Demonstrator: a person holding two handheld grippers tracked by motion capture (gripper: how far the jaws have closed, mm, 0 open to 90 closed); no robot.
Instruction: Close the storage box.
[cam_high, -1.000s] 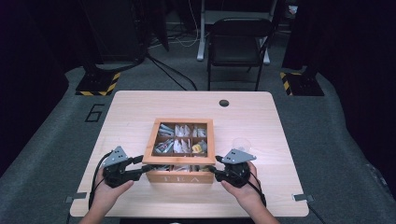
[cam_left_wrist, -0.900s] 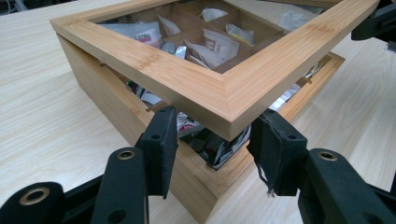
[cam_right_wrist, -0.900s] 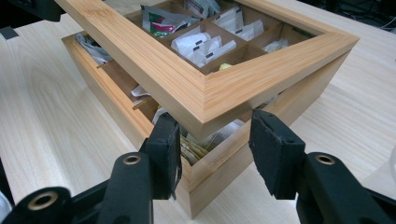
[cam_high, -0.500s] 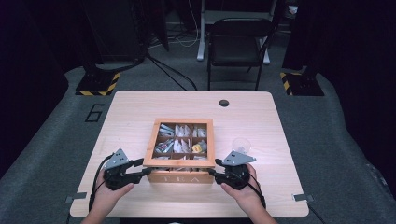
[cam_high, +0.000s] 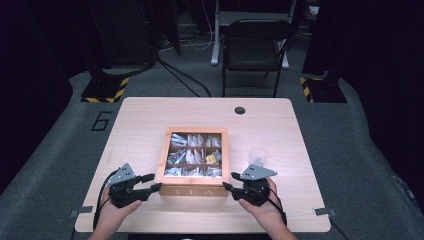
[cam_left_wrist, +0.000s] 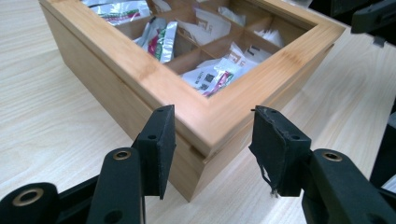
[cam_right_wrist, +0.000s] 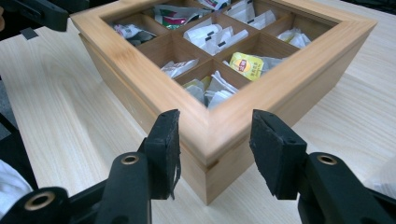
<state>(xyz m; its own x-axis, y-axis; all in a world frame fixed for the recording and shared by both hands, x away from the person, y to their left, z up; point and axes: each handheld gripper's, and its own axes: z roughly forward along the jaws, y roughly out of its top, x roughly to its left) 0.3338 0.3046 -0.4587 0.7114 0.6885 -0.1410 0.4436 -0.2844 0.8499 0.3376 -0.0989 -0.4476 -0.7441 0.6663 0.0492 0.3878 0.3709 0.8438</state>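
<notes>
A wooden tea box (cam_high: 192, 191) sits mid-table, its framed lid down, and its compartments hold several tea packets (cam_high: 190, 156). My left gripper (cam_high: 152, 183) is at the box's front-left corner. In the left gripper view my left gripper (cam_left_wrist: 215, 135) is open, with one jaw on each side of that corner of the box (cam_left_wrist: 140, 70), apart from the wood. My right gripper (cam_high: 227, 187) is at the front-right corner. In the right gripper view my right gripper (cam_right_wrist: 215, 135) is also open astride its corner of the box (cam_right_wrist: 289, 79). A yellow packet (cam_right_wrist: 247, 65) lies in a near compartment.
A clear plastic cup (cam_high: 257, 156) stands right of the box, just beyond my right hand. The table (cam_high: 150, 120) has a cable hole (cam_high: 240, 110) near its far edge. A black chair (cam_high: 257, 45) stands behind the table.
Both grippers have drifted slightly toward the table's near edge, their tips staying at the box's front corners. The box has not moved.
</notes>
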